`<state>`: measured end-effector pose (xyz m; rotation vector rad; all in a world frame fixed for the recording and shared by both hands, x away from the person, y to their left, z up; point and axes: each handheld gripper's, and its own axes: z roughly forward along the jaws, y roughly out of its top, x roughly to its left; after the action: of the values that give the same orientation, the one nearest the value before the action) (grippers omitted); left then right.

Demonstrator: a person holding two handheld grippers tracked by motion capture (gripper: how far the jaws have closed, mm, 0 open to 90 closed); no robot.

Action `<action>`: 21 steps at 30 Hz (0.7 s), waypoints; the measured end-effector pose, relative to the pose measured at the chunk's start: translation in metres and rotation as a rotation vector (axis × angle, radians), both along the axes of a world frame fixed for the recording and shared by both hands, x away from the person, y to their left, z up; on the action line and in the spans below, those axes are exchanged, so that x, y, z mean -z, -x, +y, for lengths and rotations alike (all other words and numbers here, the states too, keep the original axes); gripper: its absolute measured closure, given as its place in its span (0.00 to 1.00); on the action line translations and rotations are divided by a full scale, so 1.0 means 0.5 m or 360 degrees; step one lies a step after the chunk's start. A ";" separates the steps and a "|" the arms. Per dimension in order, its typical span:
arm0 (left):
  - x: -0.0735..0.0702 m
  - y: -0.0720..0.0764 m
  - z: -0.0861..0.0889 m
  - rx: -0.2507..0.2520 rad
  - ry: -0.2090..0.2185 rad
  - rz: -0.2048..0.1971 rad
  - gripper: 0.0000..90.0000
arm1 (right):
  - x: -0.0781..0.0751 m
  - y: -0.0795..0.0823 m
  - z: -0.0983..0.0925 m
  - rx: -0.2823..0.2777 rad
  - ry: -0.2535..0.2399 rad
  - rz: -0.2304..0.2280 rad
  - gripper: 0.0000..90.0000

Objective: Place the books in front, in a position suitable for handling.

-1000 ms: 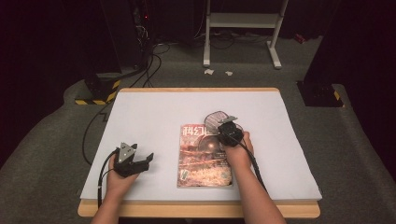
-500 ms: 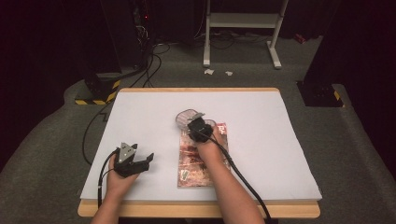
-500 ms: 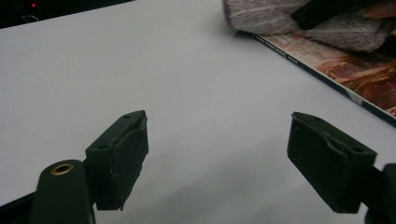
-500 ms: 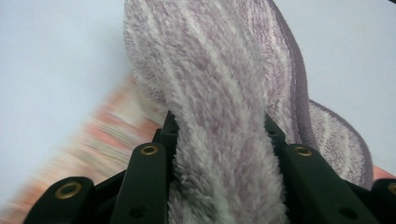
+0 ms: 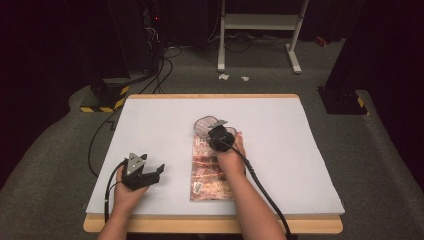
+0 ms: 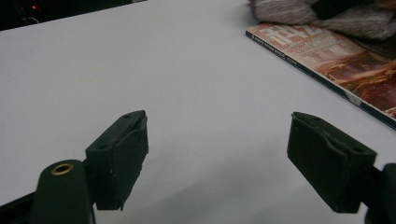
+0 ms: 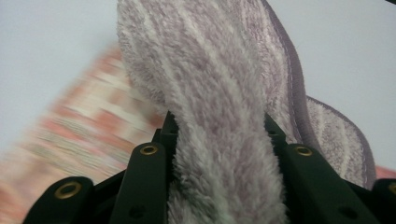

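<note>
A magazine [image 5: 210, 175] with a red and brown cover lies flat on the white table sheet [image 5: 300, 165]. My right gripper [image 5: 214, 134] is at the magazine's far end, shut on a fuzzy grey-purple cloth [image 5: 204, 124] that rests on the cover's top edge. In the right gripper view the cloth [image 7: 219, 116] bulges up between the jaws of the right gripper [image 7: 219, 144], with the blurred magazine [image 7: 84, 130] beneath. My left gripper [image 5: 159, 170] rests on the sheet left of the magazine, open and with nothing between its fingers. The left gripper view shows the left gripper [image 6: 219, 168] and the magazine [image 6: 355, 74] at the right.
The table's wooden edge [image 5: 210, 224] runs along the near side. Behind the table, on the dark floor, stand a white metal frame [image 5: 260, 30], black cables [image 5: 160, 55] and a box with yellow-black striping [image 5: 102, 97].
My right hand has carried the cloth leftward across the magazine's top end, from its right corner to its left part. The left gripper has stayed where it was.
</note>
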<state>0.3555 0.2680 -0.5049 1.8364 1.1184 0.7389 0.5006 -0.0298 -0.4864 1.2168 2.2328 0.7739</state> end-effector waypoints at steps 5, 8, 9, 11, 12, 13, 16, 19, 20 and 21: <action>0.000 0.000 0.000 -0.0004 0.0001 0.0002 0.23 | -0.004 -0.007 -0.108 0.0172 -0.0008 0.0006 0.72; 0.000 -0.001 0.000 -0.0006 0.0002 0.0008 0.23 | -0.004 -0.007 -0.132 0.0206 -0.0016 0.0018 0.72; 0.000 -0.001 0.000 -0.0004 0.0001 0.0008 0.23 | -0.004 -0.006 -0.130 0.0206 -0.0006 0.0009 0.72; 0.000 -0.001 0.000 -0.0002 -0.0007 0.0009 0.23 | -0.005 -0.004 -0.116 0.0212 0.0058 -0.0007 0.72; 0.000 -0.001 0.000 -0.0001 -0.0007 0.0010 0.23 | -0.006 -0.005 -0.111 0.0204 0.0082 -0.0013 0.72; 0.000 -0.001 0.000 0.0000 -0.0006 0.0010 0.23 | -0.007 -0.004 -0.101 0.0201 0.0103 -0.0018 0.72; 0.000 -0.002 -0.001 -0.0001 -0.0003 0.0011 0.23 | -0.007 -0.005 -0.066 0.0132 0.0115 -0.0026 0.72; 0.000 -0.002 -0.001 0.0004 -0.0008 0.0015 0.23 | -0.005 -0.002 -0.015 0.0055 0.0118 -0.0017 0.72; 0.000 -0.002 -0.001 0.0004 -0.0004 0.0016 0.23 | -0.004 0.000 0.004 0.0024 0.0114 -0.0016 0.72; 0.000 -0.003 -0.001 0.0006 -0.0003 0.0018 0.23 | -0.003 0.006 0.046 -0.0040 0.0095 -0.0010 0.72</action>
<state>0.3568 0.2676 -0.5050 1.8456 1.1216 0.7287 0.4976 -0.0067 -0.4851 1.1588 2.2534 0.7143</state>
